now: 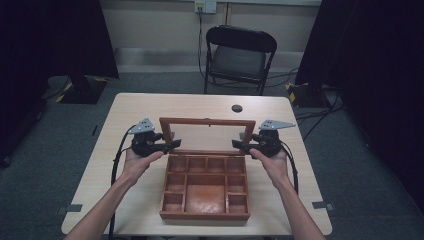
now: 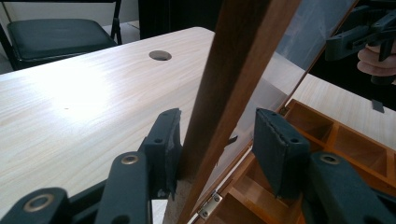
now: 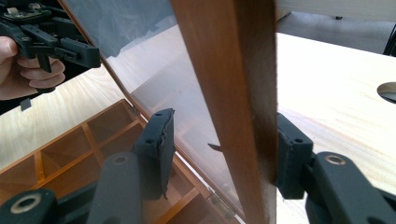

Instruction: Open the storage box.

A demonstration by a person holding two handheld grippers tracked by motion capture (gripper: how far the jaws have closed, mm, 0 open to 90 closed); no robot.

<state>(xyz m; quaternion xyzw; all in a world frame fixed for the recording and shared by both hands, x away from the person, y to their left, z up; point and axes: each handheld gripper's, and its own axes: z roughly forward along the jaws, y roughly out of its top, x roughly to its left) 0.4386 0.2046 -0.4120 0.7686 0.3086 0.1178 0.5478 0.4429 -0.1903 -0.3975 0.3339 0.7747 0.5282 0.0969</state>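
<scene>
A wooden box (image 1: 205,216) with several empty compartments sits near the table's front edge. Its glass-paned lid (image 1: 207,121) stands raised. My left gripper (image 1: 172,144) straddles the lid's left side rail (image 2: 233,70). One pad (image 2: 168,144) touches the rail's back face, and the other pad (image 2: 280,149) stands apart over the box (image 2: 345,140). My right gripper (image 1: 239,144) straddles the right side rail (image 3: 224,60) the same way. Its back pad (image 3: 289,154) rests against the wood, and its inner pad (image 3: 159,149) is clear of it. Both grippers are open.
The light wooden table (image 1: 150,107) has a round cable hole (image 1: 237,108) behind the lid. A black folding chair (image 1: 239,52) stands beyond the far edge. Dark curtains hang at both sides. Cables trail from each gripper along the forearms.
</scene>
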